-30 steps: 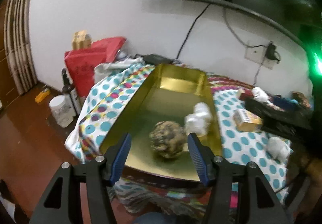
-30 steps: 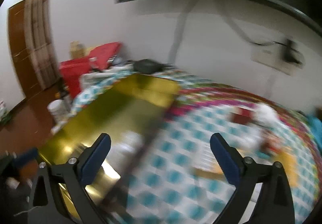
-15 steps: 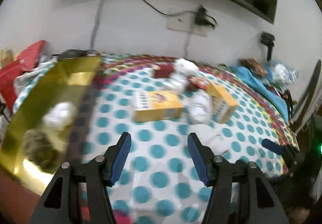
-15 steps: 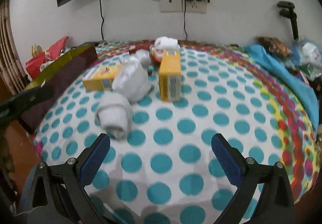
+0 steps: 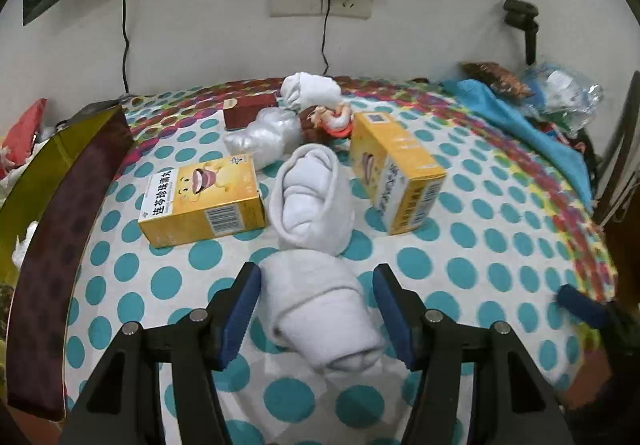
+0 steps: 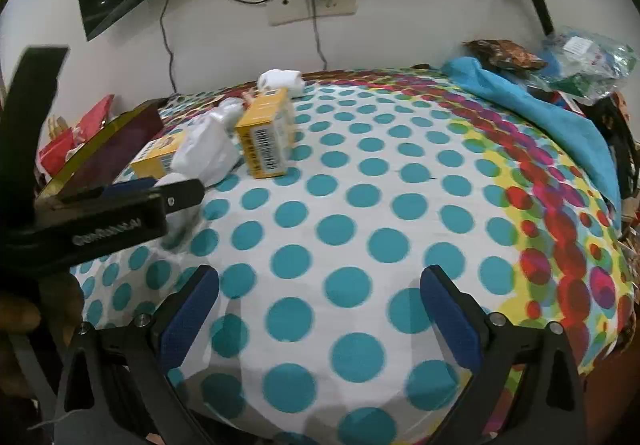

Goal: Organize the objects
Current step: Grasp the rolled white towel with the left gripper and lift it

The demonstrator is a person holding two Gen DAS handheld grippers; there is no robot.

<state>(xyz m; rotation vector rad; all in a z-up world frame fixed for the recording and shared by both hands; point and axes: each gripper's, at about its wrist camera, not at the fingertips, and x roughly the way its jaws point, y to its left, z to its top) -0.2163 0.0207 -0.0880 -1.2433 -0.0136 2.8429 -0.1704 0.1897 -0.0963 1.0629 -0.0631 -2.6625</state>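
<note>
Now we have swung our left gripper (image 5: 316, 309) away from the gold tray (image 5: 36, 181); its half-open jaws straddle a rolled white sock (image 5: 320, 309) on the dotted cloth (image 5: 460, 269), ungripped. Our right gripper (image 6: 320, 313) hangs wide, empty.

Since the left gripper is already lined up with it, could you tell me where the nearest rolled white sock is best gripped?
Grip the nearest sock roll across its thick middle, from above and the near end. It lies lengthwise between the open left gripper, so the pads should close on its rounded long sides. It looks soft and will probably squash.
</note>
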